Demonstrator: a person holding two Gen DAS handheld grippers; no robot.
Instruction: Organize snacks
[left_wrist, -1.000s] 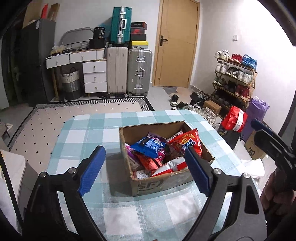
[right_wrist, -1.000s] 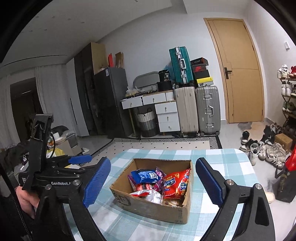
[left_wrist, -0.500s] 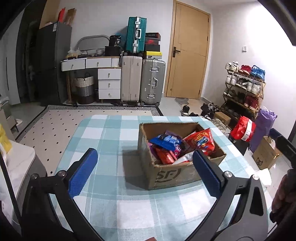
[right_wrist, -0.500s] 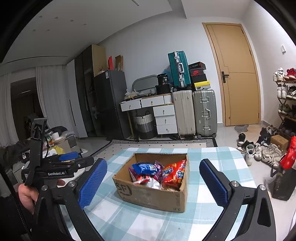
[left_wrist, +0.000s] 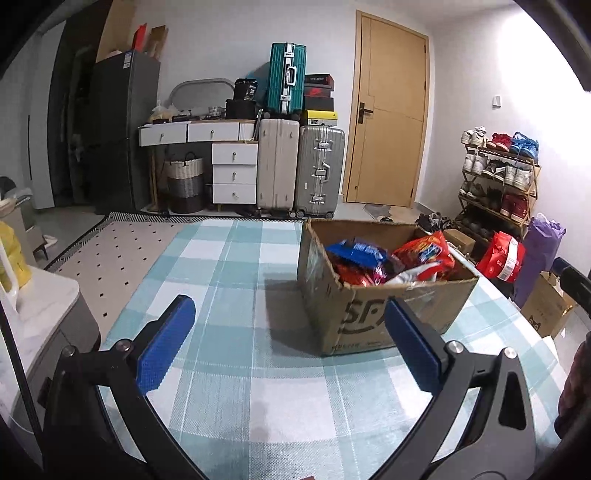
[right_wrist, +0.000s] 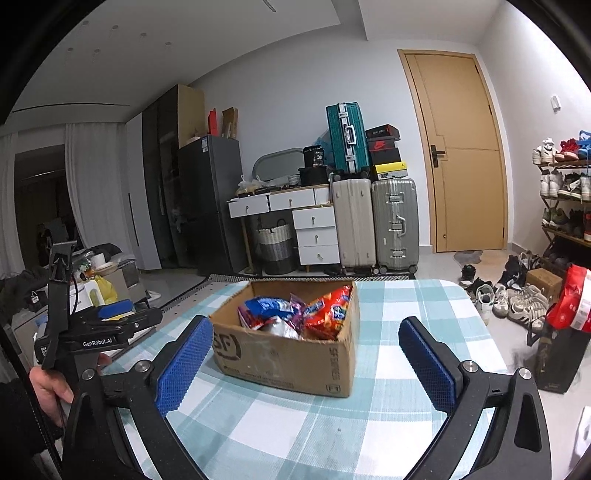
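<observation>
An open cardboard box (left_wrist: 388, 317) (right_wrist: 280, 354) stands on the table with the blue-and-white checked cloth (left_wrist: 240, 258) (right_wrist: 406, 314). It holds several snack packets, among them a blue bag (left_wrist: 358, 253) (right_wrist: 269, 304) and a red bag (left_wrist: 424, 254) (right_wrist: 328, 310). My left gripper (left_wrist: 288, 304) is open and empty, low over the cloth just short of the box's near left corner. My right gripper (right_wrist: 304, 326) is open and empty, facing the box's near side. In the right wrist view a hand (right_wrist: 48, 384) holds the left gripper (right_wrist: 122, 314) at the far left.
Behind the table are suitcases (left_wrist: 319, 177), white drawers (left_wrist: 234, 173), a dark fridge (left_wrist: 118, 133) and a wooden door (left_wrist: 391, 122). A shoe rack (left_wrist: 498, 173), a red bag (left_wrist: 502, 254) and loose shoes (right_wrist: 517, 299) crowd the floor at the right. One of the right gripper's fingers (left_wrist: 574, 286) shows at the edge.
Both grippers have sunk toward the table, so the box is seen more from the side and larger. Their jaws stand wider than a second ago.
</observation>
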